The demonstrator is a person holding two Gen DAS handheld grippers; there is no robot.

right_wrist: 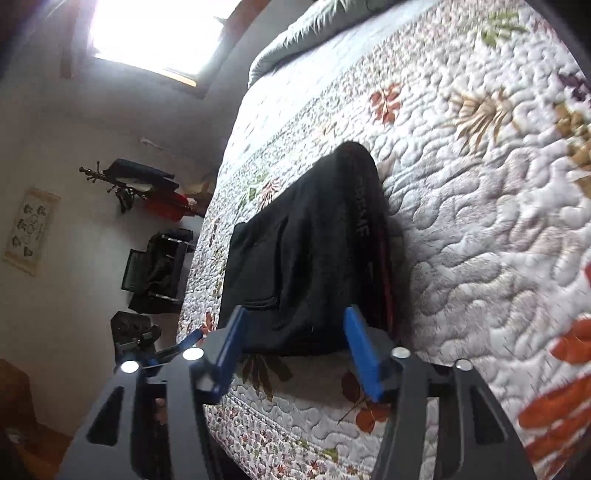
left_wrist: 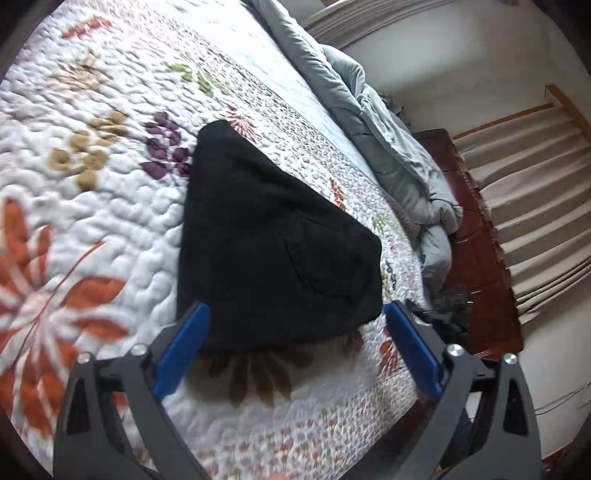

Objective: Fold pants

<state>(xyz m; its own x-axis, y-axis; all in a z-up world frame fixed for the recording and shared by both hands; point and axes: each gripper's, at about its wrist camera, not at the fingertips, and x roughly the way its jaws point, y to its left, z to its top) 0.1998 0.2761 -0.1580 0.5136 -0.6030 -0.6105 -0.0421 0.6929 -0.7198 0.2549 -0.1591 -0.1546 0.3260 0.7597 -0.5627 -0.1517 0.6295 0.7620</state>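
Observation:
Black pants lie folded into a compact stack on the floral quilted bedspread. A back pocket shows on top. My left gripper is open and empty, its blue fingers spread wide just short of the stack's near edge. In the right wrist view the same folded pants show a waistband with lettering along the right side. My right gripper is open and empty, its blue fingers either side of the stack's near edge, above the quilt.
A grey duvet is bunched along the far side of the bed. Beyond it are a red-brown floor and curtains. In the right wrist view a bright window, a wall rack with clothes and dark bags stand left of the bed.

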